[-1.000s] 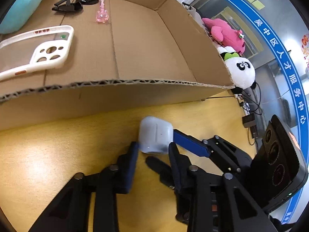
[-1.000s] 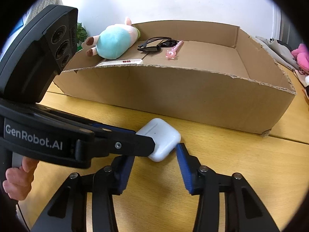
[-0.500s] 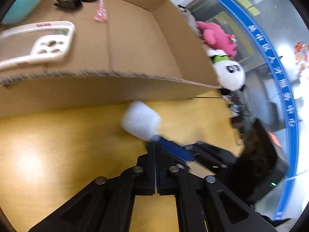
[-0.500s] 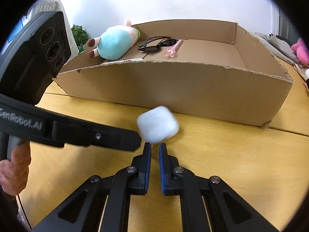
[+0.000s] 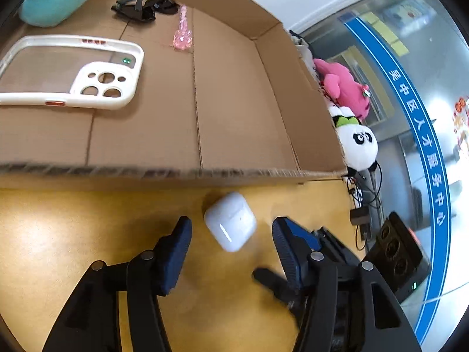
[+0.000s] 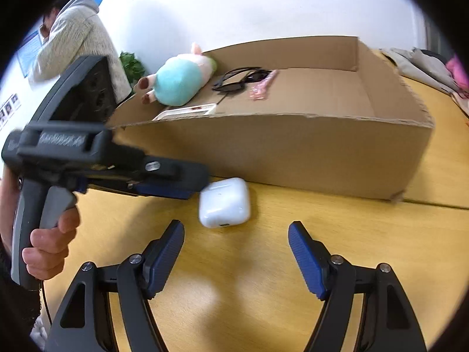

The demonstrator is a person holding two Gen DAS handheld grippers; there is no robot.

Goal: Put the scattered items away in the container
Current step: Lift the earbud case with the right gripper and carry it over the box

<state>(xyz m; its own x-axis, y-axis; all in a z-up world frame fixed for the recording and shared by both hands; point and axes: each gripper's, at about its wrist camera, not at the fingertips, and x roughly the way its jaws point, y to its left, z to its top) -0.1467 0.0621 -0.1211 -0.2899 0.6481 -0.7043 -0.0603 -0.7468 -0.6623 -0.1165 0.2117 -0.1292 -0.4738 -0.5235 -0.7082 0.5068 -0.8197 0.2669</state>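
Note:
A white earbud case lies on the yellow table just in front of the cardboard box. It also shows in the right wrist view. My left gripper is open, its fingers either side of the case without touching it. My right gripper is open and empty, just short of the case. The box holds a white phone case, black sunglasses, a pink trinket and a teal plush.
A pink plush and a panda plush sit beyond the box's right end, with cables and a black device by the table edge. A person in a grey sweater stands at the back left.
Both grippers snapped shut and the case slipped out and tumbled. Both have now opened again, and the case lies nearer the box wall.

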